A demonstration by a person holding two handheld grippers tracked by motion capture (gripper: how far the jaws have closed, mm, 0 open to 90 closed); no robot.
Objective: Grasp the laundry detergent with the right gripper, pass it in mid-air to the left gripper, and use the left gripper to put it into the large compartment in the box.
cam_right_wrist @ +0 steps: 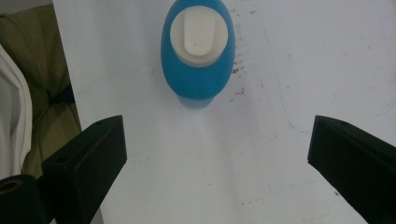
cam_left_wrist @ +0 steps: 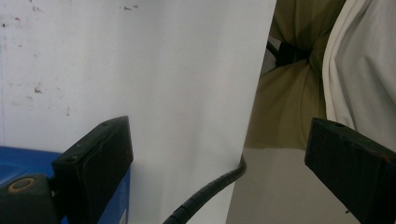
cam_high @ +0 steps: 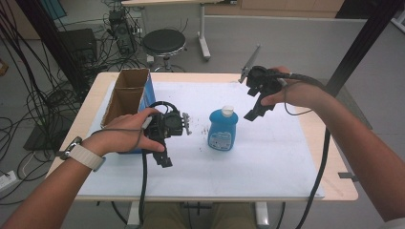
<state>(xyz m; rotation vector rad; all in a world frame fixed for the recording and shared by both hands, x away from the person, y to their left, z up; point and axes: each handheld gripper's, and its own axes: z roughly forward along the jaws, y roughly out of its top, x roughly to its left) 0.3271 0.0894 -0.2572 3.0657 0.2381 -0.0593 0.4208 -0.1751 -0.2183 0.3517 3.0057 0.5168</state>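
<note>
A blue bottle (cam_high: pixel 222 130) with a white cap stands upright mid-table on the white sheet (cam_high: pixel 267 157). My left gripper (cam_high: pixel 163 159) hovers to the bottle's left, jaws pointing back toward the person and down. In the left gripper view, the left gripper (cam_left_wrist: pixel 217 140) is open, with nothing between the jaws but the sheet's edge and the person's lap. My right gripper (cam_high: pixel 254 113) is held above and to the right of the bottle. The right gripper (cam_right_wrist: pixel 215 140) is open too, looking down on the bottle (cam_right_wrist: pixel 197 56) from above, well clear of it.
An open cardboard box (cam_high: pixel 125 93) with a blue side stands at the table's left, close behind my left hand; its blue side (cam_left_wrist: pixel 18 161) is by the left jaw. The left gripper's cable (cam_left_wrist: pixel 205 191) crosses the front edge. A stool (cam_high: pixel 164 43) and floor cables lie beyond the table.
</note>
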